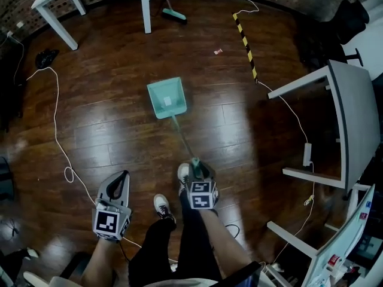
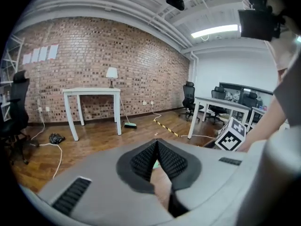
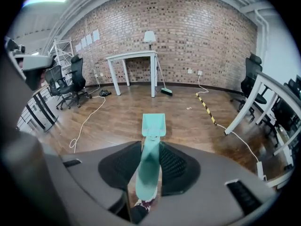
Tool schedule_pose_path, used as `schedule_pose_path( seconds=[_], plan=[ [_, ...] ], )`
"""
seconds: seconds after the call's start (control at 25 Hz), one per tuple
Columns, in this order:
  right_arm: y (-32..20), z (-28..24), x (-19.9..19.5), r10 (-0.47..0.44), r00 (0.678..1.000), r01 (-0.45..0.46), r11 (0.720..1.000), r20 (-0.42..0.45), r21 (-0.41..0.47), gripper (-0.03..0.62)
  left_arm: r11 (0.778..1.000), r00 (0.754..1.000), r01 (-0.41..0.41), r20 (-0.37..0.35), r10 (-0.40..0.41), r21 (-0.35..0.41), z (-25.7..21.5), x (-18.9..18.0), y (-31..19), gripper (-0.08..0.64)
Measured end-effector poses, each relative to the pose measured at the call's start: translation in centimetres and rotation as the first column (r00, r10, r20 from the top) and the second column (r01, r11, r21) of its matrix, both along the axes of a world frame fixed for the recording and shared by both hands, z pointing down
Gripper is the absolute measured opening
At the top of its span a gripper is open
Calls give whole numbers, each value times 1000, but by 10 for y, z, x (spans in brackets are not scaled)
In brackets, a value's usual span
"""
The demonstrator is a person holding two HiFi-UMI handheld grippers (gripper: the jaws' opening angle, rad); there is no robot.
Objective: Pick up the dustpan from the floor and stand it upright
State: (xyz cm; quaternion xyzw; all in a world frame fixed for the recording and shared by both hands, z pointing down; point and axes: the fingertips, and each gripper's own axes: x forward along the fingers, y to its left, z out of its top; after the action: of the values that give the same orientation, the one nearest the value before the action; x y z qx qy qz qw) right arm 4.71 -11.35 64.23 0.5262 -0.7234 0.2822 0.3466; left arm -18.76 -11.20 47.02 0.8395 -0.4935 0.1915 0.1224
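Note:
The teal dustpan (image 1: 167, 98) has a long thin handle (image 1: 182, 137) that runs back toward me. My right gripper (image 1: 196, 164) is shut on the near end of that handle. In the right gripper view the handle (image 3: 148, 168) sits between the dark pads and the pan (image 3: 154, 125) points away, low over the wooden floor. I cannot tell whether the pan touches the floor. My left gripper (image 1: 122, 176) is at the left, apart from the dustpan. Its jaws (image 2: 156, 143) meet at the tips with nothing between them.
A broom (image 1: 173, 14) leans by a white table leg (image 1: 145, 8) at the back. A white cable (image 1: 60, 145) snakes over the floor at the left. Yellow-black tape (image 1: 245, 40) lies at the back right. A white desk (image 1: 353, 124) stands at the right. The person's shoes (image 1: 161, 205) are below the grippers.

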Motion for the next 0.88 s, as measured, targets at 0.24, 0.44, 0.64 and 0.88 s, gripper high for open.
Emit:
schedule_pose_path(
  seconds=[0.24, 0.44, 0.64, 0.88],
  plan=[
    [-41, -53, -11, 26, 999, -27, 999, 40, 32, 101, 999, 999, 36, -8, -36, 24, -40, 0, -40, -6],
    [-73, -83, -19, -12, 997, 8, 999, 79, 45, 103, 997, 998, 60, 2, -60, 38, -65, 3, -65, -6],
    [-112, -94, -29, -5, 995, -1, 998, 99, 62, 103, 992, 993, 114, 6, -115, 45, -70, -8, -83, -6],
    [-163, -104, -50, -52, 994, 42, 993, 92, 110, 110, 988, 989, 149, 20, -150, 29, -66, -21, -100, -6]
  ],
)
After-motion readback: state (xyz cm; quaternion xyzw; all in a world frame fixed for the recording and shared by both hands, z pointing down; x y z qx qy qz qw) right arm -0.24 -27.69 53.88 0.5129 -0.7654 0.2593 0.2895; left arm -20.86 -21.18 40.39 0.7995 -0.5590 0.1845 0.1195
